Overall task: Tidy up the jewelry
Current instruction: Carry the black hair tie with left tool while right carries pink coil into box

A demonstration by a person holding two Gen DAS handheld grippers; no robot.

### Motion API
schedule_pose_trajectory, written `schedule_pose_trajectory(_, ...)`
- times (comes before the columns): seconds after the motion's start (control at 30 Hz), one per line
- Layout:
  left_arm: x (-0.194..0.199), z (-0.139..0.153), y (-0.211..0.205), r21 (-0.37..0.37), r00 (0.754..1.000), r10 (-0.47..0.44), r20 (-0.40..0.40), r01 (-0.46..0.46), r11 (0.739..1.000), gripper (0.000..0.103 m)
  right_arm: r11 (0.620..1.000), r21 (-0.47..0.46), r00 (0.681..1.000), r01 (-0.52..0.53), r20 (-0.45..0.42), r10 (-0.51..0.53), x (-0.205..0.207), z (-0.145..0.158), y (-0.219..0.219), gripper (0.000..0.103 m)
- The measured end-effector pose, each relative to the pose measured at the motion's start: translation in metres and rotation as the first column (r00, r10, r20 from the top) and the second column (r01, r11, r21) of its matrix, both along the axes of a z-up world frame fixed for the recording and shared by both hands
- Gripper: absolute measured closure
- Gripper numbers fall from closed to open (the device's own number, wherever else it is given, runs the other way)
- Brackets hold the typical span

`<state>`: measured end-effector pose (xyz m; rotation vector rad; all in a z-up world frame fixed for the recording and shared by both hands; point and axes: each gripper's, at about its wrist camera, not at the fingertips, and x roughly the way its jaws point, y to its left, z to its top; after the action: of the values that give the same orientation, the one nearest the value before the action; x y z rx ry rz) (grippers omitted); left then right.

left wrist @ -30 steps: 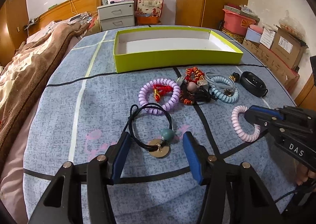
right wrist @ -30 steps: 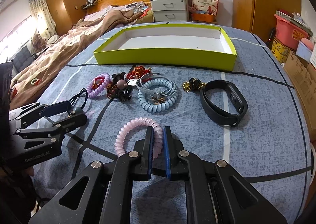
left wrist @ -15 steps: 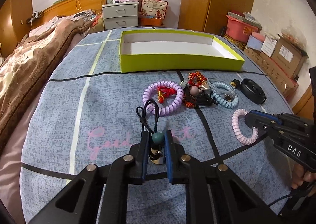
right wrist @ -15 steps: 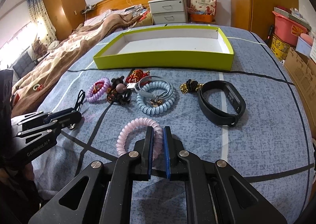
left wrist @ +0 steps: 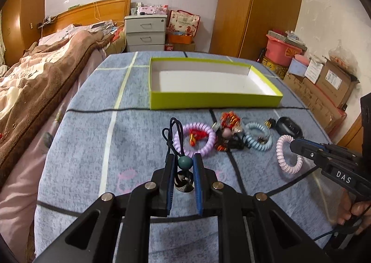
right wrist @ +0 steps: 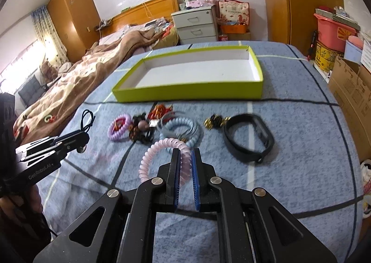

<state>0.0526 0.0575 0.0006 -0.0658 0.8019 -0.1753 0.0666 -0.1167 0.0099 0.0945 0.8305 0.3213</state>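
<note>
My left gripper [left wrist: 184, 157] is shut on a black cord hair tie [left wrist: 172, 134] with a teal bead [left wrist: 184, 162] and a round metal charm, lifted off the blue cloth. My right gripper [right wrist: 185, 152] is shut on a pale pink coil hair tie [right wrist: 160, 154], which also shows in the left wrist view [left wrist: 286, 154]. A lime green box [left wrist: 215, 98] with a white inside stands open and empty beyond the pile. On the cloth lie a purple coil tie [left wrist: 197, 140], a light blue coil tie [left wrist: 258, 138], red and black trinkets [left wrist: 228, 131] and a black wristband [right wrist: 249, 140].
The blue table cloth [left wrist: 92, 137] has pale and black lines. A bed with a brown blanket [left wrist: 39, 77] runs along the left. Cardboard boxes [left wrist: 324, 86] and a pink bin stand at the right; a grey drawer unit [left wrist: 146, 33] stands behind.
My left gripper closed on the black cord tie and raised it. My right gripper stayed shut on the pink coil tie and lifted it. Both views now stand higher above the cloth.
</note>
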Motion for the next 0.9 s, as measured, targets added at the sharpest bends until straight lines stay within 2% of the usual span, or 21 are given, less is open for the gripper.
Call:
schedule_pose_trajectory(0.1, 0.009, 0.006, -0.002, 0.014, 1.0, -0.002, 0.008, 0.002, 1.0, 0.087, 1.0, -0.004, 0.999, 0.022, 0.026, -0.021, 0.008, 0.011, -0.007, 0.093)
schedule_pose_trajectory(0.3, 0.036, 0.019, -0.002, -0.004, 1.0, -0.005, 0.024, 0.005, 1.0, 0.087, 0.998, -0.01, 0.995, 0.068, 0.067, -0.068, 0.034, 0.035, -0.023, 0.093)
schedule_pose_trajectory(0.53, 0.075, 0.03, 0.0, -0.01, 0.999, 0.005, 0.032, -0.004, 1.0, 0.087, 0.995, -0.032, 0.992, 0.095, 0.084, -0.092, 0.074, 0.049, -0.028, 0.093)
schedule_pose_trajectory(0.63, 0.092, 0.032, 0.002, -0.009, 0.999, 0.012, 0.037, -0.012, 1.0, 0.087, 0.993, -0.041, 0.992, 0.107, 0.075, -0.104, 0.094, 0.049, -0.031, 0.093)
schedule_pose_trajectory(0.9, 0.139, 0.024, 0.002, -0.024, 1.0, -0.001, -0.012, 0.0, 1.0, 0.087, 0.989, -0.072, 0.991, 0.13, 0.022, -0.129, 0.147, 0.034, -0.034, 0.093)
